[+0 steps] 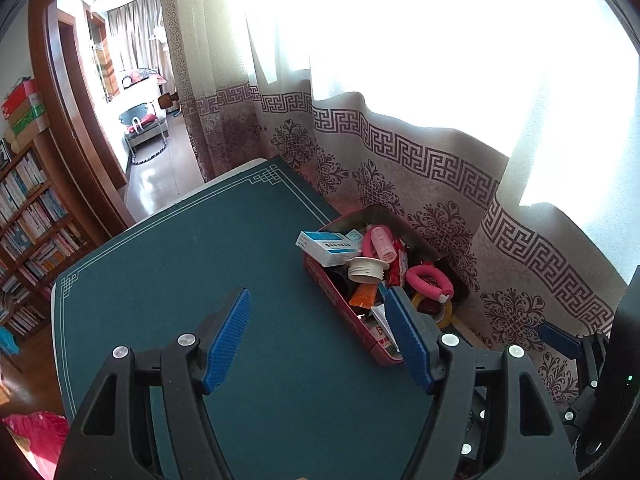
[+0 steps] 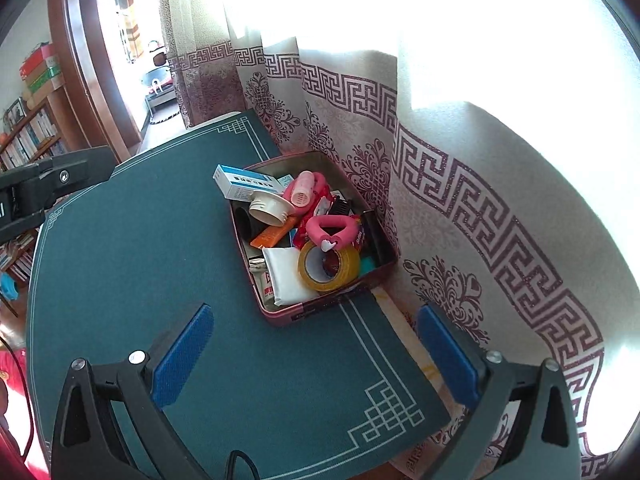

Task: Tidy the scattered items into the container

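right gripper (image 2: pixel 316 356) wide, empty | left gripper (image 1: pixel 320 340) parted, empty | rectangular, probably metal tin (image 2: pixel 320 312) full

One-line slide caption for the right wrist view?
Open right gripper above green table; red tin full of tidied items.

The left gripper (image 1: pixel 320 336) tilts downward with its two blue-padded fingers (image 1: pixel 226 336) spread apart and nothing between them. The right gripper (image 2: pixel 316 356) also tilts downward, its fingers (image 2: pixel 182 356) set wider still and likewise empty. Part of the right gripper (image 1: pixel 576 364) shows at the left view's edge.
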### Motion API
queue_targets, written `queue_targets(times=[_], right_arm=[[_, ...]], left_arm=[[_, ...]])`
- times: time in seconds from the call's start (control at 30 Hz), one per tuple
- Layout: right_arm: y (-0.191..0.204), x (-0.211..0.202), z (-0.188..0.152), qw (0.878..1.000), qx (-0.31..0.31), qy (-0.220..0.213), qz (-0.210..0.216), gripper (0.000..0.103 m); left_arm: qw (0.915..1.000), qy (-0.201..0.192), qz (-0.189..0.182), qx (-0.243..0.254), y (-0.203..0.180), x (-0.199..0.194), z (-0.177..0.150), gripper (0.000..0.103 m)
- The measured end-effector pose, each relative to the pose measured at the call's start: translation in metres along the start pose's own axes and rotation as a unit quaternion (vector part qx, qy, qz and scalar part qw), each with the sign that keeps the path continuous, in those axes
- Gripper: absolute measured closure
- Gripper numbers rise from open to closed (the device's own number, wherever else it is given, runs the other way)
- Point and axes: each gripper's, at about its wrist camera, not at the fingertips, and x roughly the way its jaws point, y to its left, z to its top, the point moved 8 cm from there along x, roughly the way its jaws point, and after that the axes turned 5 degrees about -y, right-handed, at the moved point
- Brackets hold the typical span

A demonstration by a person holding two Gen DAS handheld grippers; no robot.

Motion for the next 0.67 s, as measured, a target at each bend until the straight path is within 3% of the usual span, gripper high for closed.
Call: queue_targets(times=[0.13, 0.43, 0.67], right_arm=[[-0.003, 0.001, -0.004, 1.000, 0.003, 0.007, 0.005, 0.001], [-0.004, 0.010, -0.008, 0.999, -0.005, 0.024, 0.022, 0.001], [-0.015, 0.019, -0.010, 0.999, 0.008, 0.038, 0.026, 0.001]], left_arm=[[0.9999, 0.007, -0.008, -0.010, -0.004, 0.002, -0.003, 0.030], [0.9995, 0.017, 0.024, -0.009, -0.011, 0.011, -0.006, 0.030], [0.9980, 0.032, -0.045, -0.032, -0.029, 0.017, -0.012, 0.026]])
